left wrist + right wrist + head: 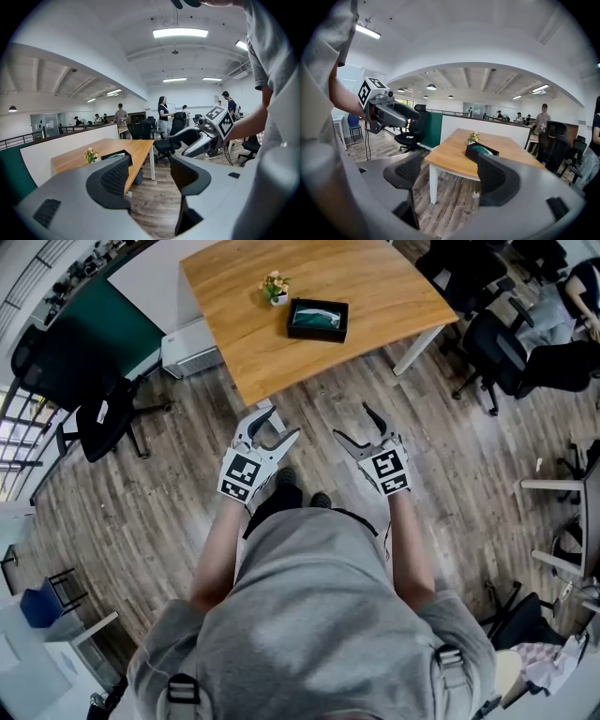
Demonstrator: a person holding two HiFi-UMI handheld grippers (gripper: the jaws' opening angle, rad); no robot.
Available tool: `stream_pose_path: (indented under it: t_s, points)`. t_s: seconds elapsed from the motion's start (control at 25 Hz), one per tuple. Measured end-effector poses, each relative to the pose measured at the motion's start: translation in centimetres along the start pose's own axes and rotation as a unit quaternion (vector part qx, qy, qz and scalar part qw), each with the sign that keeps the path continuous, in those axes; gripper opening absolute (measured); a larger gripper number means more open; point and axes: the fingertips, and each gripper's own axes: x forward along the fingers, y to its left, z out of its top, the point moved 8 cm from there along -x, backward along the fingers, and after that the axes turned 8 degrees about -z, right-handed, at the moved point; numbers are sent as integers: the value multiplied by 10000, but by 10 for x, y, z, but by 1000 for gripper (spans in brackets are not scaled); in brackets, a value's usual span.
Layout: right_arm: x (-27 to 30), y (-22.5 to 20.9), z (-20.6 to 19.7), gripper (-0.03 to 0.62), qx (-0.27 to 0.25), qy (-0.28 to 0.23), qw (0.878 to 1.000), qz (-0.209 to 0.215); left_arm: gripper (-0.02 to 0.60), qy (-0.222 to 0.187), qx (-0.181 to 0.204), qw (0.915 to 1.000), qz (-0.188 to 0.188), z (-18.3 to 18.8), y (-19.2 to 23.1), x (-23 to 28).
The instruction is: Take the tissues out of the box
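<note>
Wooden table [375, 296] bearing black tissue box [319, 334] at 12 o'clock, tissues [317, 315] lying inside | left gripper [284, 423] hanging released, empty | right gripper [351, 422] hanging released, empty

No words, brands, numbers or signs can be read anywhere in this office scene. The only printed marks are black-and-white square patterns without letters. One is on the left marker cube [242, 474], behind the fingers of the left gripper [281, 423]. The other is on the right marker cube [388, 468], behind those of the right gripper [352, 423].

Overhead downward; two low, sharing table [234, 329]
</note>
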Motion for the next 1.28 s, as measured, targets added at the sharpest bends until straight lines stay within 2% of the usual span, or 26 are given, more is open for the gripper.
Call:
stream_pose_path:
  t_s: [0.36, 0.48, 0.96, 1.12, 1.28]
  points:
    - [27, 3, 12, 379, 207, 6, 9995, -225, 284, 55, -87, 9997, -220, -9, 30, 3]
    - [42, 4, 19, 358, 263, 73, 9991, -332, 284, 59, -113, 9992, -378, -10, 46, 6]
    - [97, 11, 44, 347, 412, 392, 9937, -967, 285, 117, -60, 9940, -1086, -19, 133, 14]
    - [109, 24, 46, 331, 422, 502, 9911, -1156, 285, 151, 65, 9898, -1416, -21, 150, 16]
    - [109, 28, 36, 331, 539, 646, 9888, -1236, 285, 225, 134, 9887, -1478, -24, 159, 23]
